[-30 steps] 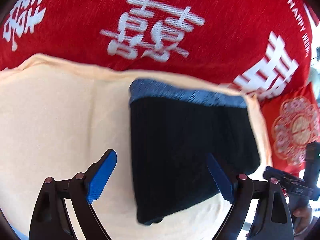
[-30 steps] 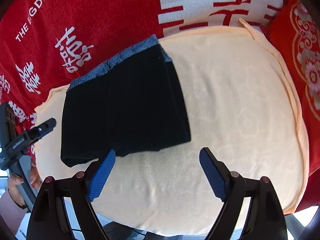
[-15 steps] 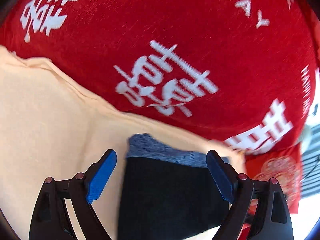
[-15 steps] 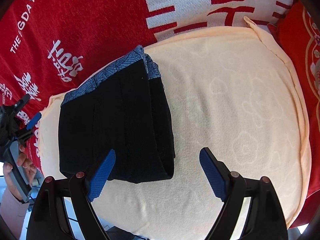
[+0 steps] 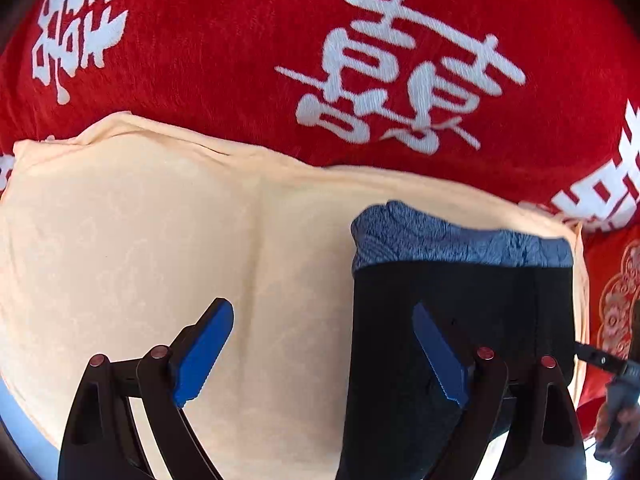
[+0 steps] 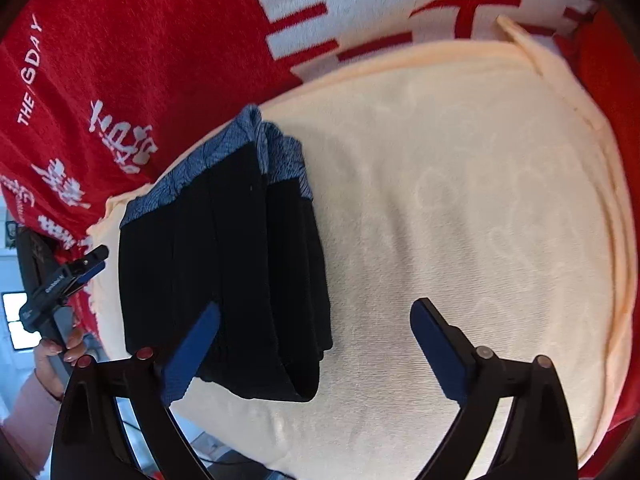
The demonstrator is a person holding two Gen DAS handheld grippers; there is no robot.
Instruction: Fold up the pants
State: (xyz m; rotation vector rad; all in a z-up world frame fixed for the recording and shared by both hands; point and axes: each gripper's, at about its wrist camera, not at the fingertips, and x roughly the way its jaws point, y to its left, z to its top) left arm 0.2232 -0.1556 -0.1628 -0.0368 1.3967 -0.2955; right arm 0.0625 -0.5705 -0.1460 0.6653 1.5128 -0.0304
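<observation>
Both grippers gape wide and hold nothing; the right gripper (image 6: 314,346) has just been opening, its jaws straddling the pants' lower end, while the left gripper (image 5: 322,354) straddles their side edge. Beneath lies a red blanket (image 6: 120,60) printed "THE", "GDAY" and white double-happiness characters. On it, a cream towel (image 6: 480,200). Folded black pants (image 6: 224,272) lie along the towel's edge, blue waistband (image 6: 208,160) pointing toward the blanket.

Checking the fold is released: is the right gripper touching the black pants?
Cannot tell: in the right wrist view the right gripper stands open, one finger overlapping the black pants.
</observation>
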